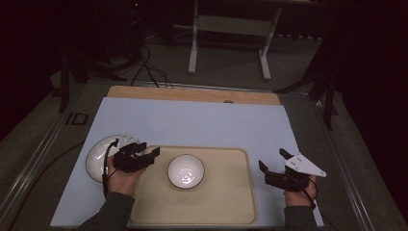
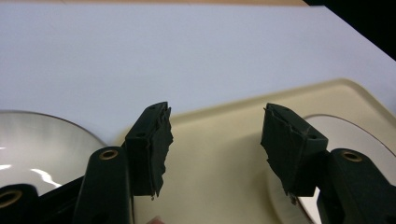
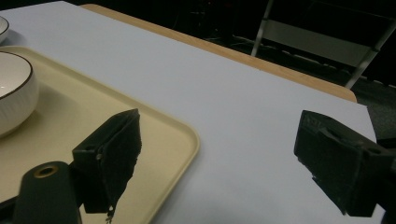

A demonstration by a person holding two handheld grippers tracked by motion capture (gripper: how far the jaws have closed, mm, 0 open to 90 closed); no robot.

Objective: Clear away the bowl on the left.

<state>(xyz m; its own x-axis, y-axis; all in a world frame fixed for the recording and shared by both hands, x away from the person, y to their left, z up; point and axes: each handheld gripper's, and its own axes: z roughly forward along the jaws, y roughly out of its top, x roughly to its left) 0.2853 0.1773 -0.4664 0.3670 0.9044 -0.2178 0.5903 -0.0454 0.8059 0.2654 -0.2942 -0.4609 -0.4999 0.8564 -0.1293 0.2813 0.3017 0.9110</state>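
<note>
**Two spread grippers flank a bowl on a tray**

On the table (image 1: 192,120), a pale blue-white sheet covers nearly the whole top, with a strip of bare wood along the far edge. A cream tray (image 1: 226,202) with rounded corners lies on the sheet at the near side, roughly in the middle. Just beside the tray's left edge sits a white plate (image 1: 96,154), partly hidden by the left hand (image 1: 122,179). A white bowl (image 1: 186,171) with a dark rim stands upright on the tray, left of its centre.

The left gripper (image 1: 149,153) hangs over the tray's far-left corner, between plate and bowl, its jaws spread apart with nothing between them; in the left gripper view the left gripper (image 2: 215,144) frames bare tray. The right gripper (image 1: 273,160) is held off the tray's right edge above the sheet, jaws wide apart and empty, the right hand (image 1: 300,191) behind it.
</note>
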